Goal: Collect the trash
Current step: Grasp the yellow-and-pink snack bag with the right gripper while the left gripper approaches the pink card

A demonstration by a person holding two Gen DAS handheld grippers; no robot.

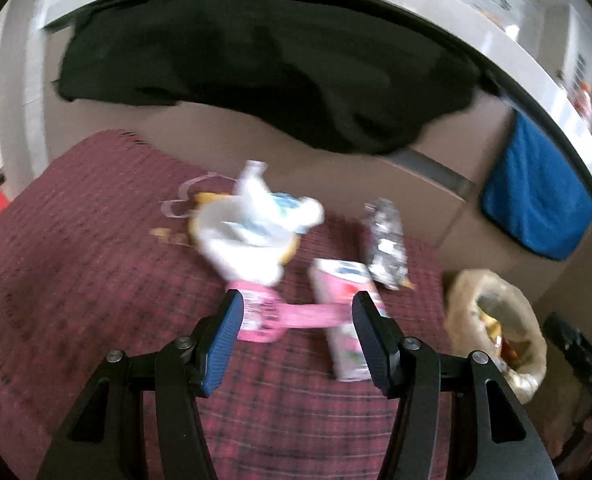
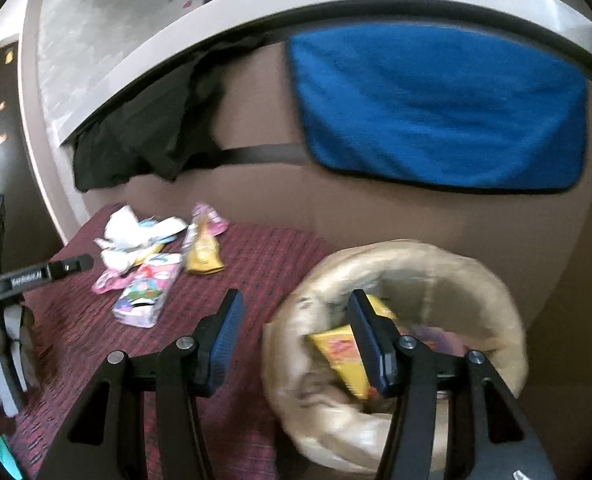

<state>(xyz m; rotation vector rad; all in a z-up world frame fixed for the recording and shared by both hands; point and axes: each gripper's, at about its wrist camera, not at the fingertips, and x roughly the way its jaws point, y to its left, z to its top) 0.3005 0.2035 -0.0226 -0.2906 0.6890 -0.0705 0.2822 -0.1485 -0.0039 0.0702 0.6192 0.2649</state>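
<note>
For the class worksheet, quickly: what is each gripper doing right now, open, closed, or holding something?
Left gripper: open, holding nothing, above the pink carton.
Right gripper: open, holding nothing, by the trash bag.

A rough woven maroon cloth (image 1: 75, 280) bears a crinkled, glossy foil wrapper (image 1: 386, 248) and a smooth printed carton (image 1: 346, 320).

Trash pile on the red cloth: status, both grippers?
Left gripper open, empty, over pink carton. Right gripper open, empty, at bag rim. Carton, wrappers, tissue uncollected. Nothing blocking.
</note>
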